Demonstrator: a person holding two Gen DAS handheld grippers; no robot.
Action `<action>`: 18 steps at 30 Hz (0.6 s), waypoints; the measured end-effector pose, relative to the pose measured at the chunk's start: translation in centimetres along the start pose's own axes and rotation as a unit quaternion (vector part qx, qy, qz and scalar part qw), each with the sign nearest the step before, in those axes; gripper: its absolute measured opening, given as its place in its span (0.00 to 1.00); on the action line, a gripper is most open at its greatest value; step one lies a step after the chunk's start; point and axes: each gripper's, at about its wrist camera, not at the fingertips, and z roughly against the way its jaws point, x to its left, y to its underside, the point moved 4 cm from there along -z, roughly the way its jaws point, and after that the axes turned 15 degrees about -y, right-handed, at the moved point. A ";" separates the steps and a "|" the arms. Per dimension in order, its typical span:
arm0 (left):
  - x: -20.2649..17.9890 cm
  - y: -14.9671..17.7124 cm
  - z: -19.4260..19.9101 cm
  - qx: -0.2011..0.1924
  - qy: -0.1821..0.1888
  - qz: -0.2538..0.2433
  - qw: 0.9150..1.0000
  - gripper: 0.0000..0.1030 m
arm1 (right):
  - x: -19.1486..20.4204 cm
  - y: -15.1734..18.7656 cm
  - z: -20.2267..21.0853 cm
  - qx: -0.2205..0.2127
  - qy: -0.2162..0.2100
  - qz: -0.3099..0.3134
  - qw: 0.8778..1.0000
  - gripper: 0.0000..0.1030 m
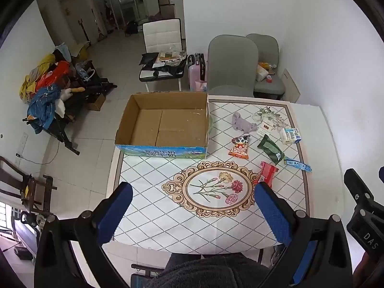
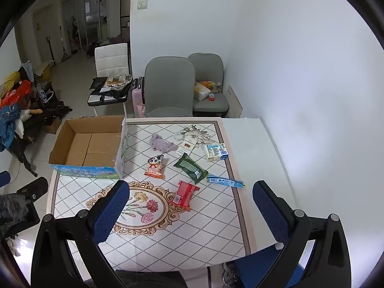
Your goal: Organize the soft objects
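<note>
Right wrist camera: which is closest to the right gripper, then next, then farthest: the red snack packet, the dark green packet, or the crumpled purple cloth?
Measured from the right gripper:
1. The red snack packet, just beyond the fingers, near the flower oval.
2. The dark green packet, farther back, mid-table.
3. The crumpled purple cloth, farthest, toward the table's far edge, right of the open cardboard box.

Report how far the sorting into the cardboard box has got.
Nothing looks done: the cardboard box is empty. Nothing is in hand either; the left gripper and right gripper are open above the table. Left to sort: the purple cloth, orange snack packet, green packet, red packet and the other items beside them.
</note>
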 end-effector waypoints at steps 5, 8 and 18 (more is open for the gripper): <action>0.3 -0.2 0.7 -0.005 -0.002 -0.001 1.000 1.00 | 0.2 -0.1 0.1 -0.004 0.003 0.004 1.000 1.00; 0.4 -0.3 1.0 -0.011 -0.001 -0.002 1.000 1.00 | 0.2 0.0 0.5 -0.009 0.004 0.001 1.000 1.00; 0.0 -0.5 1.2 -0.022 0.005 -0.010 1.000 1.00 | 0.1 -0.2 1.4 -0.023 0.009 -0.002 1.000 1.00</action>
